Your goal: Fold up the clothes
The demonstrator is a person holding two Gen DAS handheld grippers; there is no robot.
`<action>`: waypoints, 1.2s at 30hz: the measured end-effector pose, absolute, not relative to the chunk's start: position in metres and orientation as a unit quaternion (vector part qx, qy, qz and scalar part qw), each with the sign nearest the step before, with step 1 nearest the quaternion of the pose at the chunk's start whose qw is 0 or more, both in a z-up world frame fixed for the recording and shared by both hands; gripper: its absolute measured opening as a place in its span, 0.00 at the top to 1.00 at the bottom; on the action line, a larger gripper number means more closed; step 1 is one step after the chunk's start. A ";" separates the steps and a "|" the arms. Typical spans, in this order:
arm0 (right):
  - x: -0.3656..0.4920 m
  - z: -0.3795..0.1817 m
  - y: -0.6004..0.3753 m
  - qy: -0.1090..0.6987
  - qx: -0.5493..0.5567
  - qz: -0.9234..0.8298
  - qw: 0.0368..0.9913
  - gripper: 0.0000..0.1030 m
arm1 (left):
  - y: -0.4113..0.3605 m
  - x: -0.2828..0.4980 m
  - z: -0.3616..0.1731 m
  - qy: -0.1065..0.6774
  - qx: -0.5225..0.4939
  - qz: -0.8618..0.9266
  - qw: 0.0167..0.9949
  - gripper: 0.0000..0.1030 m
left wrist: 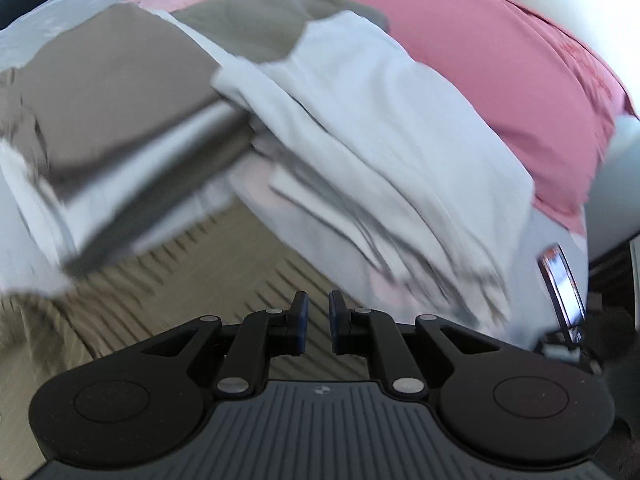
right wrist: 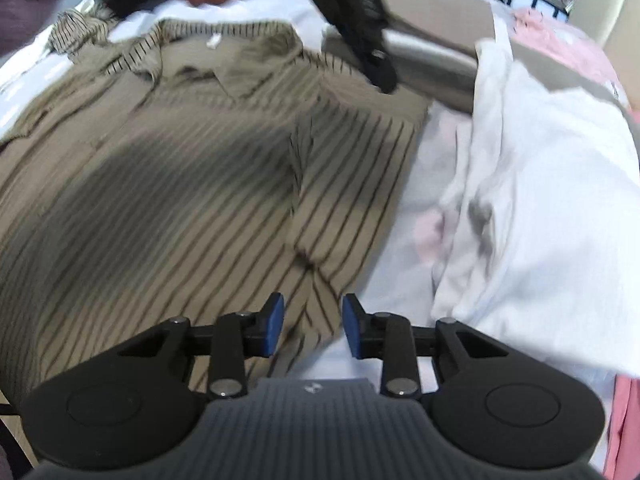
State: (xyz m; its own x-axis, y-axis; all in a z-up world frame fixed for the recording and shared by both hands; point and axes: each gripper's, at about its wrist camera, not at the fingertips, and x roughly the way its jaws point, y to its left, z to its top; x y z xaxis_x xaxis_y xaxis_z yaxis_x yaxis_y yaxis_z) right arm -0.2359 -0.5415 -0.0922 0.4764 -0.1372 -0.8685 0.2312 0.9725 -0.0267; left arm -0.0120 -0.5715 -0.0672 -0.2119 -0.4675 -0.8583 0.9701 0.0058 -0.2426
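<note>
The striped shirt (right wrist: 168, 184) lies spread out on the bed (right wrist: 24, 92), collar (right wrist: 240, 68) at the far end and its long way running from the collar down toward the near edge. One side looks folded in already, with a crease running down the shirt's right part.

The right gripper (right wrist: 313, 326) hangs just over the shirt's near right edge, where the stripes meet the white cloth. Its fingers are apart and hold nothing.

The left gripper (left wrist: 318, 322) is low over the striped cloth too, fingers nearly together with a thin gap and nothing between them.

A heap of white clothes (left wrist: 380, 152) and a pink shirt (left wrist: 500, 92) lie off to the right side of the bed.

The right gripper looks nearer to that edge, I think.
</note>
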 end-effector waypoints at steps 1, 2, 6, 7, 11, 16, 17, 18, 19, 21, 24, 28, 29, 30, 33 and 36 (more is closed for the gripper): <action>-0.238 -0.096 -0.542 0.500 0.051 -0.114 0.857 0.71 | -0.564 -0.018 -0.070 0.442 0.282 -0.647 0.553 0.93; -0.237 -0.101 -0.544 0.502 0.053 -0.119 0.855 0.77 | -0.556 -0.024 -0.073 0.447 0.279 -0.649 0.549 0.93; -0.248 -0.100 -0.552 0.509 0.061 -0.149 0.846 0.85 | -0.525 -0.049 -0.085 0.455 0.272 -0.648 0.547 0.93; -0.251 -0.100 -0.554 0.510 0.062 -0.157 0.843 0.85 | -0.514 -0.053 -0.087 0.458 0.266 -0.647 0.548 0.93; -0.260 -0.089 -0.548 0.500 0.080 -0.155 0.848 0.82 | -0.464 -0.062 -0.090 0.473 0.244 -0.635 0.560 0.92; -0.264 -0.071 -0.516 0.480 0.096 -0.110 0.865 0.82 | -0.401 -0.070 -0.093 0.489 0.225 -0.608 0.583 0.92; -0.263 -0.070 -0.508 0.481 0.092 -0.102 0.866 0.82 | -0.389 -0.071 -0.093 0.490 0.225 -0.603 0.588 0.92; -0.262 -0.072 -0.503 0.485 0.090 -0.099 0.864 0.82 | -0.376 -0.071 -0.093 0.491 0.225 -0.597 0.593 0.92; -0.262 -0.074 -0.497 0.489 0.090 -0.097 0.862 0.82 | -0.364 -0.072 -0.093 0.492 0.225 -0.591 0.599 0.92; -0.265 -0.081 -0.489 0.501 0.089 -0.098 0.855 0.82 | -0.342 -0.074 -0.094 0.497 0.221 -0.578 0.608 0.92; -0.272 -0.089 -0.474 0.522 0.079 -0.096 0.844 0.82 | -0.310 -0.079 -0.098 0.507 0.216 -0.562 0.617 0.88; -0.278 -0.103 -0.464 0.553 0.067 -0.091 0.825 0.80 | -0.274 -0.083 -0.110 0.520 0.229 -0.523 0.635 0.85; -0.279 -0.107 -0.462 0.561 0.064 -0.092 0.821 0.79 | -0.266 -0.082 -0.113 0.528 0.232 -0.509 0.638 0.85; -0.280 -0.109 -0.459 0.566 0.061 -0.091 0.817 0.78 | -0.258 -0.081 -0.117 0.535 0.237 -0.496 0.641 0.85; -0.286 -0.107 -0.453 0.570 0.058 -0.093 0.814 0.76 | -0.235 -0.075 -0.118 0.550 0.237 -0.469 0.649 0.84; -0.289 -0.100 -0.451 0.566 0.068 -0.092 0.816 0.72 | -0.211 -0.069 -0.113 0.559 0.231 -0.442 0.663 0.80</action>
